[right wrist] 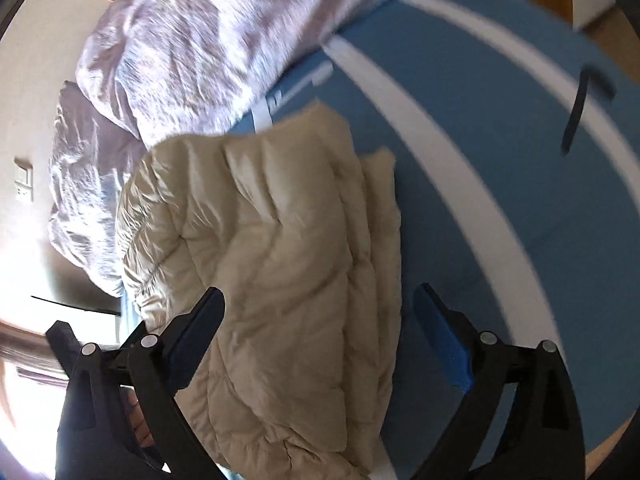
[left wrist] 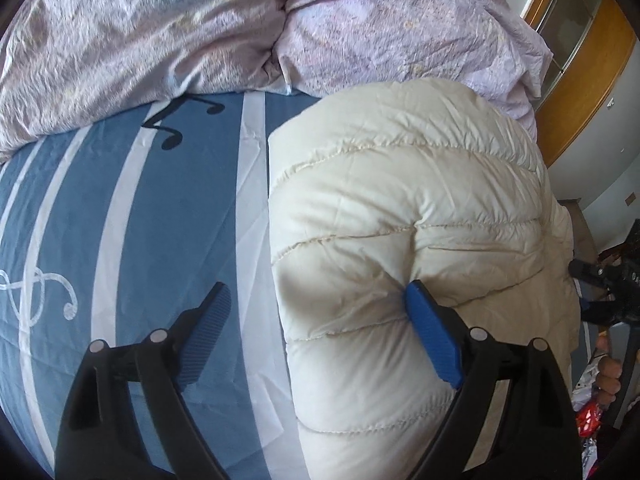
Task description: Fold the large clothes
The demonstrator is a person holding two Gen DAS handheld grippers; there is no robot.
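A cream quilted puffer jacket [left wrist: 404, 240] lies folded in a thick bundle on a bed, on a blue bed sheet with white stripes and music-note prints [left wrist: 132, 216]. Behind the jacket, toward the head of the bed, a crumpled pale lilac duvet [left wrist: 168, 36] is heaped across the sheet and touches the far end of the jacket.

The left gripper [left wrist: 320, 332] hangs above the edge of the jacket with its jaws wide apart. Its one blue finger pad [left wrist: 434, 336] is against the puffy fabric, the other is over the bare sheet, and nothing is clamped between them.

The right gripper [right wrist: 320, 340] has its jaws also spread wide. The folded jacket lies under the gap, but the pads do not press it. This view is blurred.

At the side of the room a wooden-framed door or cupboard with glass [left wrist: 576, 52] stands beside a white wall [left wrist: 600, 168]. In the right wrist view a wall switch plate [right wrist: 23, 180] is seen on a pale wall.
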